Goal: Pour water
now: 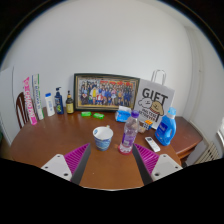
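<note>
Water bottle (128,133) stands upright on the wooden table (60,135), just right of a white cup (103,137); both lie beyond the gripper (111,160), held level, fingers spread apart and holding nothing.

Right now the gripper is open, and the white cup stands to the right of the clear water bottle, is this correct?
One part is wrong. In the gripper view the gripper is open, but the white cup stands to the left of the clear water bottle, not the right.
</note>
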Demonstrator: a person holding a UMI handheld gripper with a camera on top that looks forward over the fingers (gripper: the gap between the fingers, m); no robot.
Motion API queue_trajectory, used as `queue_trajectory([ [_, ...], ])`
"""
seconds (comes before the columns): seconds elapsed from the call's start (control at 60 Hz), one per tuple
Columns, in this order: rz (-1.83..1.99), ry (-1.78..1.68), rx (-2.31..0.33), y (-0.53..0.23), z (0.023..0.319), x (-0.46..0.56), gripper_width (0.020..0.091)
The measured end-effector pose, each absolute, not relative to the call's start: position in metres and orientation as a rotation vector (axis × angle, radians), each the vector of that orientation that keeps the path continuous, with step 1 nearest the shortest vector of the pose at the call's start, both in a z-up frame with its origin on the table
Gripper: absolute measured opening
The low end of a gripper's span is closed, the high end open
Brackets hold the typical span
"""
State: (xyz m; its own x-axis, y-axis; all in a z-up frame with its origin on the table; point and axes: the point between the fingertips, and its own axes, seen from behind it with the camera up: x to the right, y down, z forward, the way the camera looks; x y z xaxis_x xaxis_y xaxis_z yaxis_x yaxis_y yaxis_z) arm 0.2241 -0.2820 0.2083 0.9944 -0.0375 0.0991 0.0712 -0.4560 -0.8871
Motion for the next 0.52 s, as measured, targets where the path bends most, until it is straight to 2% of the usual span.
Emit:
queue_trajectory([
  [0.25, -0.132, -0.038, -2.036, -0.349, 0.244, 0.172, 0.0853],
  [0.517, -0.136, -0.008, -2.046, -0.376, 0.239, 0.16, 0.0855],
])
